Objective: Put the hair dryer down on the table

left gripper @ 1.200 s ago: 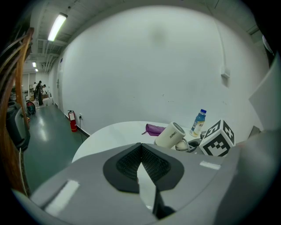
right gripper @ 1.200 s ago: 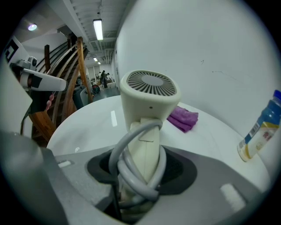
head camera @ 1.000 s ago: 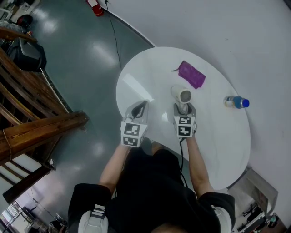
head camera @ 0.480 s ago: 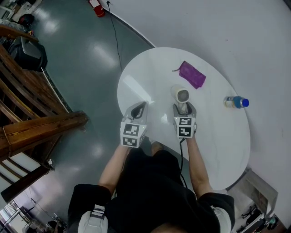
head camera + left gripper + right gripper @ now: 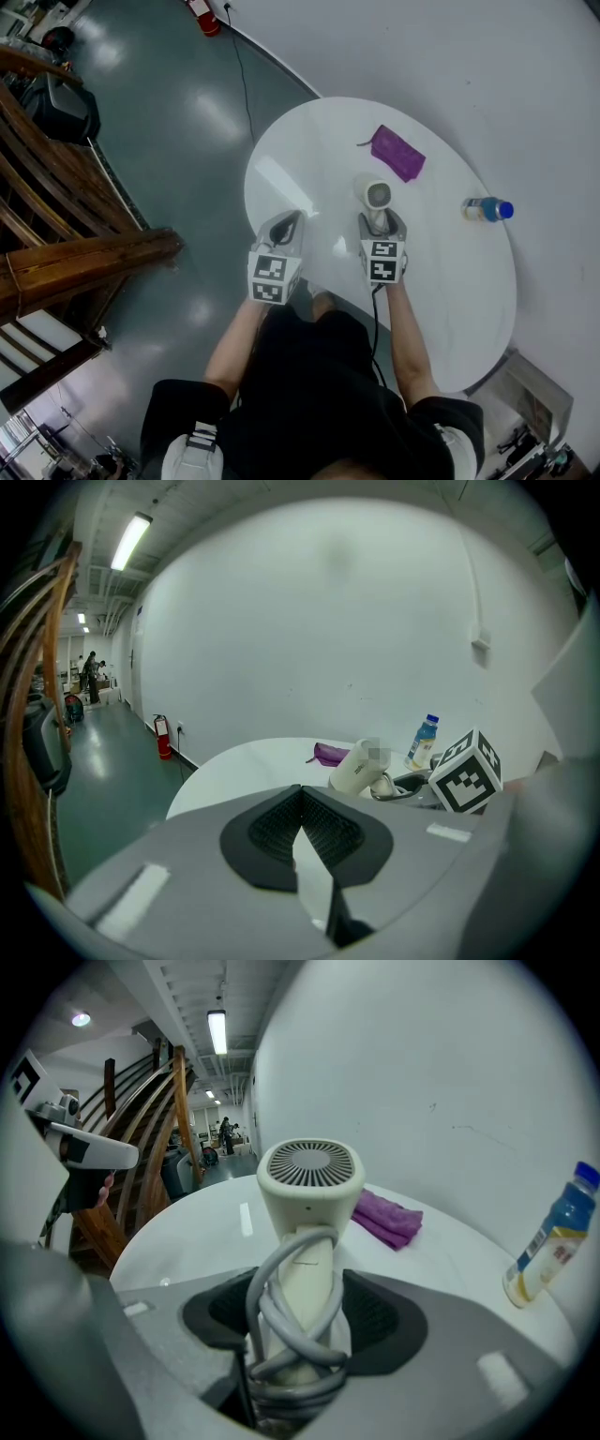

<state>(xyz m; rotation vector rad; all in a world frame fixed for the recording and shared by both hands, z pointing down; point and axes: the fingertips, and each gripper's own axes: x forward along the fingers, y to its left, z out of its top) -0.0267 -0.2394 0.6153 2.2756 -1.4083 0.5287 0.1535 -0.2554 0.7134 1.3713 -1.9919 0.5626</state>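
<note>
The hair dryer lies mid-counter, its handle between the right tool's wide, slack jaws, so the release looks done. Next, back that tool straight out. The left tool is closed and empty.

Hair dryer handle's foot hidden (cord coils over it).

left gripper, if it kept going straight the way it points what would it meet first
Probably nothing close: the left gripper points across bare table, with the purple cloth and hair dryer off to its right. Beyond that comes the white wall; depth is unclear.
</note>
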